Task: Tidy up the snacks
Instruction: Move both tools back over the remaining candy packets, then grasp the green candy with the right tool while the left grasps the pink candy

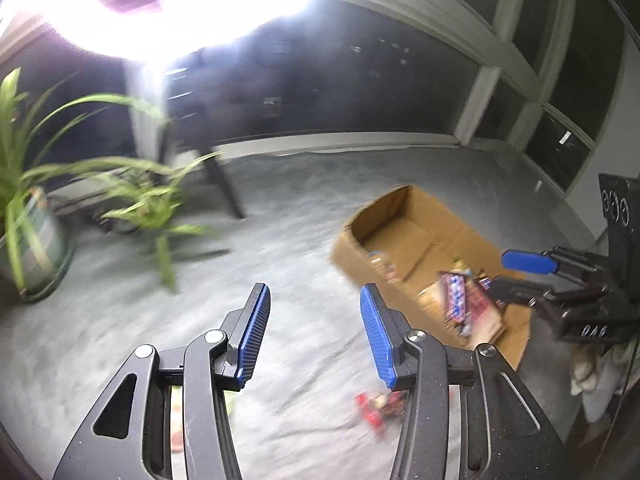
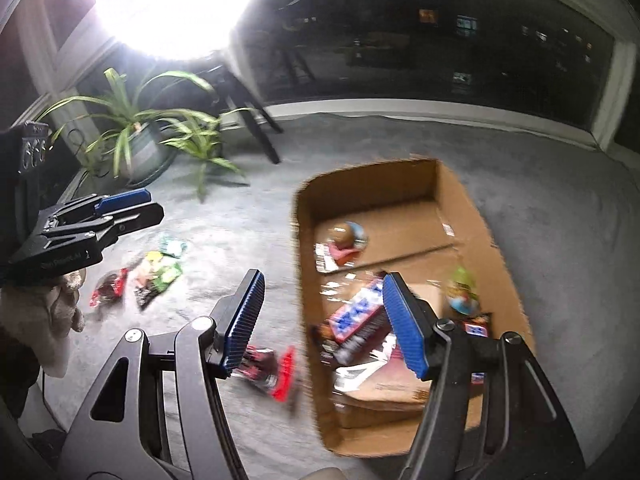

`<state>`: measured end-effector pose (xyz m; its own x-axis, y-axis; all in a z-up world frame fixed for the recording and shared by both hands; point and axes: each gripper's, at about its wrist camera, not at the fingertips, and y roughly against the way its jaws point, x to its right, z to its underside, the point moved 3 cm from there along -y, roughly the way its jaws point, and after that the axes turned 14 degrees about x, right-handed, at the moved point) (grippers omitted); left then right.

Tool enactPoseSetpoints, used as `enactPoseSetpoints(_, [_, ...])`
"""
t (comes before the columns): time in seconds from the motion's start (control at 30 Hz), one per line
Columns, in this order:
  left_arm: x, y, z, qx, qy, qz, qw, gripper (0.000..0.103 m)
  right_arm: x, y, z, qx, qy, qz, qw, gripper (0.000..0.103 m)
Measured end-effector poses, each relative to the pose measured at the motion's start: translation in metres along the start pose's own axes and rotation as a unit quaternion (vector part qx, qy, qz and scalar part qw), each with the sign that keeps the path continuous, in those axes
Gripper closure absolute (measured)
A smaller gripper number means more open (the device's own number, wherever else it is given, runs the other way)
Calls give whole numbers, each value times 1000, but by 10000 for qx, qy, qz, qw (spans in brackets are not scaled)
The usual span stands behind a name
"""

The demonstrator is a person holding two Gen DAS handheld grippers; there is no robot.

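Left wrist view: The left hand-held gripper [image 1: 314,332] was released, its jaws spread wide with nothing between them, above the grey carpet [image 1: 280,208]. A red snack packet [image 1: 374,404] lay on the carpet just below its right finger. The cardboard box [image 1: 404,216] stood to the right, open-topped, with several snack packets [image 1: 460,300] inside. The right hand-held gripper [image 1: 516,276] reached over the box from the right edge. A potted plant [image 1: 36,216] stood at far left.

Right wrist view: The right hand-held gripper [image 2: 322,320] was released and empty, straddling the box's left wall [image 2: 306,280]. A red packet [image 2: 272,368] lay on the carpet just outside that wall. Three further packets [image 2: 148,276] lay apart to the left, below the left hand-held gripper [image 2: 140,204], whose fingers appeared close together from this side angle.
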<state>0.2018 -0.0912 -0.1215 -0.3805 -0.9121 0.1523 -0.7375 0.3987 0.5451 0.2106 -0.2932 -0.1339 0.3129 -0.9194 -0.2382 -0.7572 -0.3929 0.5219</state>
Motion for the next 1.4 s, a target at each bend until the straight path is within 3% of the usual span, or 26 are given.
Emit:
enactPoseSetpoints(0.27, [-71,34,28,-126,344,-631,9973,57,-61,-28,1,-228,494,-526,9971,39])
enactPoseSetpoints(0.47, [-102,45,52,-336,374,-874,9949,57,-100,-57,10,-633,630,-973,9912,39])
enactPoseSetpoints(0.63, [-106,43,71,-552,186,-831,9948,58,-127,-86,21,-1082,309,-1229,9860,39])
enactPoseSetpoints(0.77, [-101,35,83,-749,-85,-756,9943,62,-140,-112,32,-1574,-276,-1449,9765,49])
enactPoseSetpoints(0.83, [-101,31,87,-810,-128,-712,9941,65,-144,-126,39,-1756,-533,-1460,9721,54])
enactPoseSetpoints(0.9, [-103,28,90,-847,-106,-681,9940,68,-147,-137,44,-1927,-712,-1455,9678,69])
enactPoseSetpoints(1.13, [-105,19,101,-1008,-188,-618,9928,73,-156,-164,54,-2210,-1098,-1341,9598,70])
enactPoseSetpoints(1.4, [-113,17,104,-991,-30,-564,9935,75,-177,-183,54,-2287,-919,-1185,9619,76])
